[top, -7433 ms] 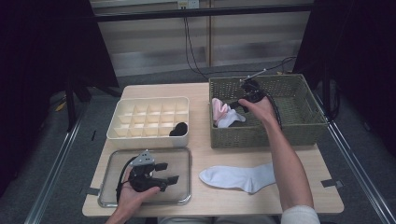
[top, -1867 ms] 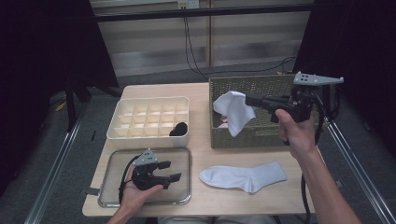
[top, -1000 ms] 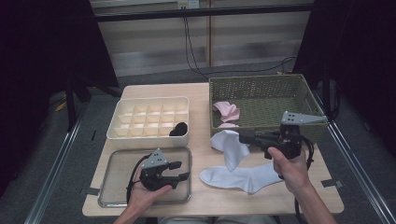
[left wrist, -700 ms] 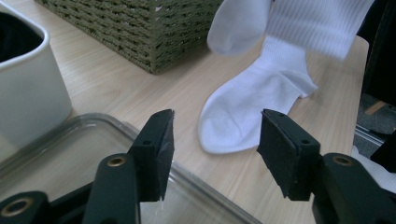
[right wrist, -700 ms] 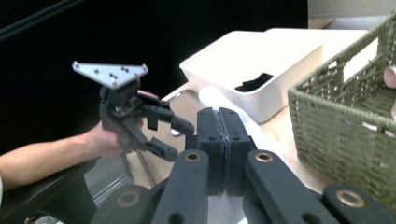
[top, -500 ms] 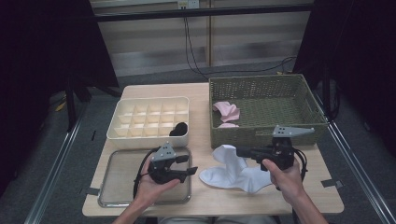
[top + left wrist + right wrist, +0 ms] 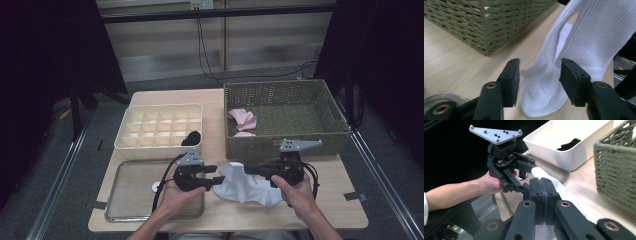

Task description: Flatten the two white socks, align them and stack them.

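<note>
While pinched tight in the right gripper (image 7: pixel 252 170), white sock (image 7: pixel 245 186) droops onto the table (image 7: pixel 320 210) beside the basket (image 7: pixel 285 131). Sock toe right between the left gripper (image 7: pixel 539 80) pads, closing in but not squeezing yet. Nearest for a grab: left gripper, straight ahead.

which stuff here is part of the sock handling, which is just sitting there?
In the job:
- white sock, pinched in the shut right gripper
- left gripper, jaws just closing, either side of the sock's toe end, not pressing yet

Lying about:
- wicker basket with pink socks
- divided box with a black sock
- metal tray
</note>
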`<act>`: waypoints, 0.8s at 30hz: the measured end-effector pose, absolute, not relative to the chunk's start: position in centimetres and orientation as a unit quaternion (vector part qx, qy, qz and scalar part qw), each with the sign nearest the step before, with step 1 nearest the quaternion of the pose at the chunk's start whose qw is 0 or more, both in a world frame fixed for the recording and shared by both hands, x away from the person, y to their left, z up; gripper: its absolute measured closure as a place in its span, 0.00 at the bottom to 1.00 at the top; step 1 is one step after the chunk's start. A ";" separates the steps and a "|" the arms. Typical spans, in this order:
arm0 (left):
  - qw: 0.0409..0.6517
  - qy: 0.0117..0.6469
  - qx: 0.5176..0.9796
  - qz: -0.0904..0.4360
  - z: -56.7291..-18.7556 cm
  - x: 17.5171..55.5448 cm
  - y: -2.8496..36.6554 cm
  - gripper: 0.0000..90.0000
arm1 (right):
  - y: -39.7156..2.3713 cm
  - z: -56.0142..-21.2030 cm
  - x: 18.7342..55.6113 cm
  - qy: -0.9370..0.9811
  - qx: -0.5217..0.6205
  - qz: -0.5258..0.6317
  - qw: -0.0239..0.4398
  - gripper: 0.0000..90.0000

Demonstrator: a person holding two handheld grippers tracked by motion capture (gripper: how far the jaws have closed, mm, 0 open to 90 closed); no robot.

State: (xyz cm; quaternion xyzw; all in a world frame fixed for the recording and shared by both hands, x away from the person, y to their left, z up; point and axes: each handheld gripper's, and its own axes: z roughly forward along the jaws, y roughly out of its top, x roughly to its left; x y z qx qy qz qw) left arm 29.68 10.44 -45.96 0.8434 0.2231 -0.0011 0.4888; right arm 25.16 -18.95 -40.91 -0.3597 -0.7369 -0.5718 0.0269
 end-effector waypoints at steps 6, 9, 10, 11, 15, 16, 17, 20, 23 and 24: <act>0.492 0.207 0.846 -0.012 -46.2 29.7 10.2 0.80 | -18.9 -41.0 25.1 -0.737 -0.358 -0.572 0.029 0.99; 0.492 0.202 0.847 -0.012 -46.1 29.5 10.2 0.98 | -19.2 -41.2 25.2 -0.735 -0.364 -0.572 0.026 0.99; 0.492 0.200 0.848 -0.017 -45.9 29.5 10.3 0.99 | -19.4 -41.3 25.3 -0.734 -0.367 -0.571 0.024 0.99; 0.493 0.199 0.847 -0.017 -45.8 29.4 10.4 0.99 | -19.6 -41.5 25.4 -0.733 -0.372 -0.569 0.024 0.99; 0.495 0.202 0.845 -0.014 -45.3 29.1 11.1 0.99 | -20.9 -42.5 26.1 -0.727 -0.397 -0.560 0.016 0.99; 0.496 0.202 0.845 -0.015 -45.2 29.0 11.3 0.99 | -21.2 -42.8 26.3 -0.727 -0.402 -0.556 0.016 0.99; 0.496 0.201 0.845 -0.016 -45.1 28.9 11.3 0.99 | -21.4 -43.1 26.5 -0.729 -0.406 -0.551 0.015 0.99; 0.483 0.203 0.852 -0.007 -45.4 28.8 11.1 0.99 | -21.7 -44.1 27.3 -0.733 -0.420 -0.534 0.014 0.99; 0.467 0.217 0.857 0.001 -46.3 29.1 10.6 0.98 | -21.3 -45.0 27.9 -0.743 -0.428 -0.515 0.006 0.98; 0.461 0.222 0.859 0.003 -46.6 29.3 10.5 0.96 | -21.2 -45.2 28.1 -0.746 -0.428 -0.510 0.002 0.97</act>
